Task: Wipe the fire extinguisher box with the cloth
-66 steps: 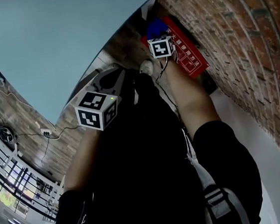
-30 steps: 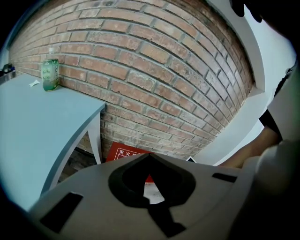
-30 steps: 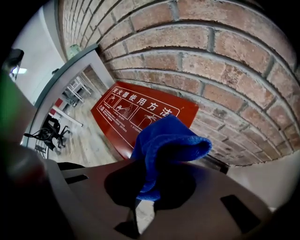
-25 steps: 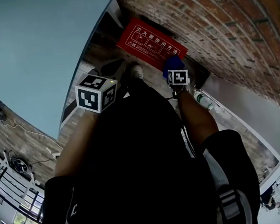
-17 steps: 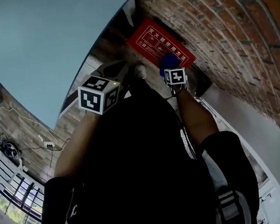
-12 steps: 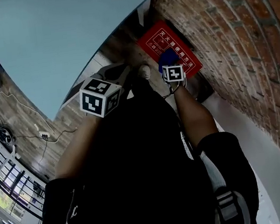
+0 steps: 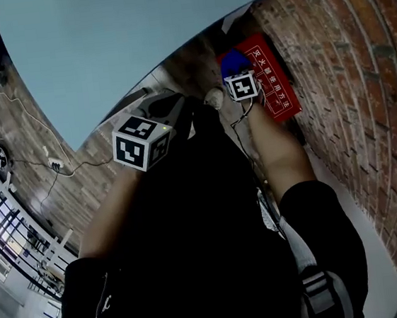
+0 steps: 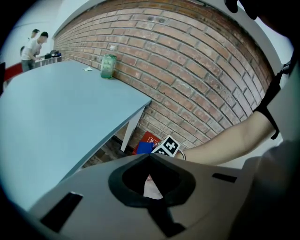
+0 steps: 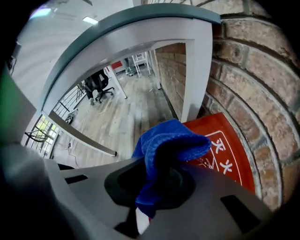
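Two tongs in play.

Head view: right tongs (image 7: 236, 74) reach the red fire extinguisher box (image 7: 278, 94), with the blue cloth (image 7: 232, 61) at the box's edge.

Left gripper view: left tongs (image 8: 149, 158) pressed together, empty, well apart from the box.

Right gripper view: right tongs pinch the cloth. Its loose fold could drag free while rubbing. White lettering (image 9: 221, 158) on the box reads 灭火.

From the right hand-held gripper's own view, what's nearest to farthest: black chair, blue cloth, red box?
1. Blue cloth, clamped in its jaws.
2. Red box, just ahead, at right.
3. Black chair, far across the floor, upper left.
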The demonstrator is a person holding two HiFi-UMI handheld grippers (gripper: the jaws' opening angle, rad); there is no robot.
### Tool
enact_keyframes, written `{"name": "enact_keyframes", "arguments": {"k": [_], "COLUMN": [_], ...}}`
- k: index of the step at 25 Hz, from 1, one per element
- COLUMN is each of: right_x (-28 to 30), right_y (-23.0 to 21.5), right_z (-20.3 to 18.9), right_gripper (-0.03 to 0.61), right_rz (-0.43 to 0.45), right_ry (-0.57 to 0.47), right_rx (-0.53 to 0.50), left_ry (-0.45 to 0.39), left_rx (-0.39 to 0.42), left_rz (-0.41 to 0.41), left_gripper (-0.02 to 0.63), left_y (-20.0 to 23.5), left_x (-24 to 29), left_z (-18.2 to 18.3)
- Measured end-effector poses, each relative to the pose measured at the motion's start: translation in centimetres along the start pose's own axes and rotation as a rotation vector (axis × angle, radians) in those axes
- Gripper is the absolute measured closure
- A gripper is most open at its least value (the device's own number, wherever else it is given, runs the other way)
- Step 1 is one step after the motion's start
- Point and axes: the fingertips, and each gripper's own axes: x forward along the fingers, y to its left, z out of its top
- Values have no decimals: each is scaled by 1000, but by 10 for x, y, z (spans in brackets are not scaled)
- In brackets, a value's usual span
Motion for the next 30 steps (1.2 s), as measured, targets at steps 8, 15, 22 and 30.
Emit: {"name": "enact_keyframes", "arguments": {"k": [8,15,22,30], "right_x": [-2,-82,-208,-323], "right_y": [8,22,49,122], "right_z": [25,9,2,-16], "right_gripper": [535,535,535,535], "right_rz": [16,-59,-290,-506], "right_ry": [21,-131,-436,-699], "right_rx": [129,165,413,556], "left_ry": [-4,-21,-38,-57], "left_rx": [-12,135,291,449], "left_rz": [-3,-132,-283,-433], "left_gripper": [617,617,617,617], "left_y": [11,-5,-25,-48], "left_x": [-7,1,-15,-57], "left_z": [2,16,20,-24]}}
